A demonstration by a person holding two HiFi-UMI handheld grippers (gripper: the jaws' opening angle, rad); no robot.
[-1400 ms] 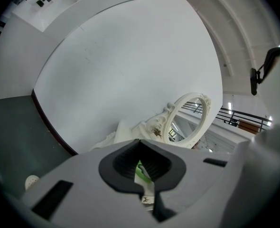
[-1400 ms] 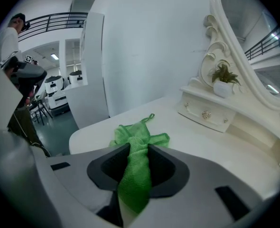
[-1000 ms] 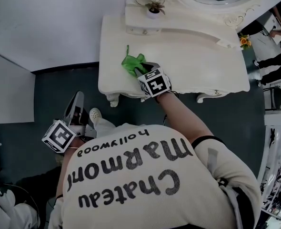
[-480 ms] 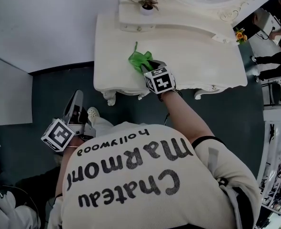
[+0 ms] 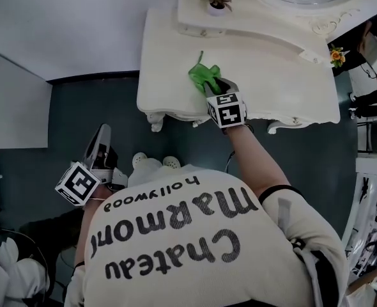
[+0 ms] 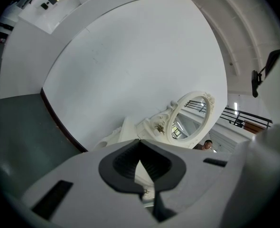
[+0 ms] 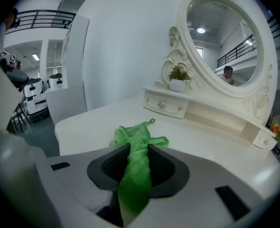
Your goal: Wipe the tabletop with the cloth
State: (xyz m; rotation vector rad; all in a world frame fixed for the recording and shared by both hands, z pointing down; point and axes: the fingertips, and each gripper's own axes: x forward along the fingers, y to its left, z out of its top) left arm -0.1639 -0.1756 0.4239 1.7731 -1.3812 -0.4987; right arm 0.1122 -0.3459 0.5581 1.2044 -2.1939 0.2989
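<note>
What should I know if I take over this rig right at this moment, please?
Right claw: shut on the green terry cloth. The cloth's free end lies bunched on the white dressing-table top, near its front left part.
Left claw: shut and empty, held low over the dark floor, away from the table.
Done: the cloth is gripped and on the surface. How much has been wiped cannot be told.
Left: probably sweep the cloth across the rest of the top, minding the small potted plant at the back.
</note>
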